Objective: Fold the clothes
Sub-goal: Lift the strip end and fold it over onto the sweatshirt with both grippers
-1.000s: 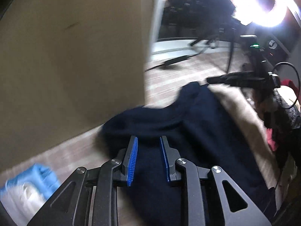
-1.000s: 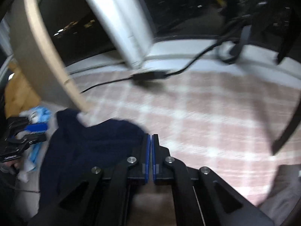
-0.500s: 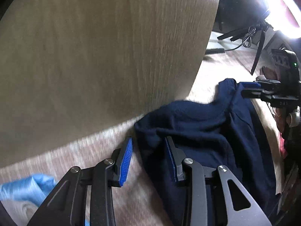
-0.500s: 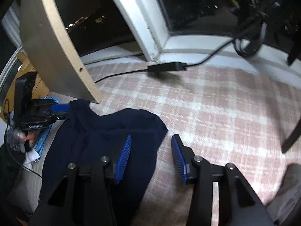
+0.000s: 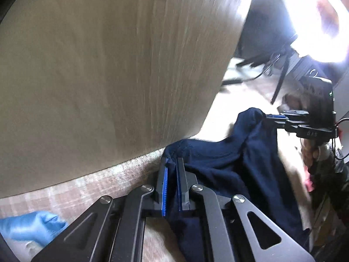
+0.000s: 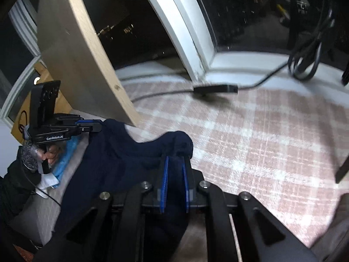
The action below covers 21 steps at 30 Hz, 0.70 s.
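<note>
- Left gripper [image 5: 172,170] has just closed down to a narrow gap, and its blue pads [image 5: 164,187] pinch a corner of the navy shirt [image 5: 229,168]. The cloth bunches up right between the tips.
- Right gripper [image 6: 175,166] has also just closed, clamped on the other top corner of the shirt [image 6: 122,159]. You can see dark cloth filling the slot between its pads [image 6: 165,181].
- So the shirt hangs stretched between the two grippers, sagging in the middle, with the rest trailing down toward 6 o'clock in both views.
- In the left wrist view the right gripper [image 5: 273,118] shows up at 3 o'clock, biting the far corner of the shirt, with the person's hand [image 5: 309,152] on the handle.
- In the right wrist view the left gripper [image 6: 96,126] sits at 9 o'clock doing the same, with a hand [image 6: 51,152] wrapped round its grip.
- Under it all is a pink plaid rug [image 6: 261,142], and a wooden panel [image 5: 109,65] stands close at 11 o'clock in the left view.
- A black cable [image 6: 218,88] lies on the rug at 12 o'clock in the right view, below the window frame [image 6: 185,32].
- Something light blue [image 5: 30,227] lies at 8 o'clock in the left view; can't tell what it is.
</note>
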### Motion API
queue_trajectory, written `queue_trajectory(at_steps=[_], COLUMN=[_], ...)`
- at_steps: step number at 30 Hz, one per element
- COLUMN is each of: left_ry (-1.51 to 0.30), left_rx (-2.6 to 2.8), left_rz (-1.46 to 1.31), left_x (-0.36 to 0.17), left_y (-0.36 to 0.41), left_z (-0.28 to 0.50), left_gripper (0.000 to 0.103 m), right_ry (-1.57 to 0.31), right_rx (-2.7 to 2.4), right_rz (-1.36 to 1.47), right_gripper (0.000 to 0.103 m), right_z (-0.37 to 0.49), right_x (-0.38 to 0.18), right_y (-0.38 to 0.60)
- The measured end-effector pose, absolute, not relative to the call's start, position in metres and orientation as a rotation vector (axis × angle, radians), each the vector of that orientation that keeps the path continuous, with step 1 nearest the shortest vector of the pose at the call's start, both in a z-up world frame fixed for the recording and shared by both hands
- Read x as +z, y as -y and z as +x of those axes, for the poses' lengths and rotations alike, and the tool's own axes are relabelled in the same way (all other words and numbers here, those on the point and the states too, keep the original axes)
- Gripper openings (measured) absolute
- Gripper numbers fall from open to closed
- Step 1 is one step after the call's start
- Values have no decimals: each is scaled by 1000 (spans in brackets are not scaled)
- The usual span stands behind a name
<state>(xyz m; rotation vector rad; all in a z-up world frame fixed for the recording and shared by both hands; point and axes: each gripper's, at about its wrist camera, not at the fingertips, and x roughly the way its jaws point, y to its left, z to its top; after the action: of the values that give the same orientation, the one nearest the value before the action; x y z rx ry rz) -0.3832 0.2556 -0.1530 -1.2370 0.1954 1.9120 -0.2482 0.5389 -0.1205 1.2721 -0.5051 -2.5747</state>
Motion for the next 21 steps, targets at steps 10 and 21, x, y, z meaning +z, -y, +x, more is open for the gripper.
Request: queue_trajectory(at_steps=[10, 21], left_ry=[-150, -93], left_rx=[1924, 1881], left_rz=[-1061, -994], left_x=[-48, -8], left_y=[-205, -112], left_z=[-294, -132], left_gripper=[6, 6], right_ry=[482, 458], right_rx=[-2644, -2737], right_rz=[1068, 1034], right_gripper=[12, 12], right_z=[-160, 13], right_x=[-16, 10], right_y=[-498, -419])
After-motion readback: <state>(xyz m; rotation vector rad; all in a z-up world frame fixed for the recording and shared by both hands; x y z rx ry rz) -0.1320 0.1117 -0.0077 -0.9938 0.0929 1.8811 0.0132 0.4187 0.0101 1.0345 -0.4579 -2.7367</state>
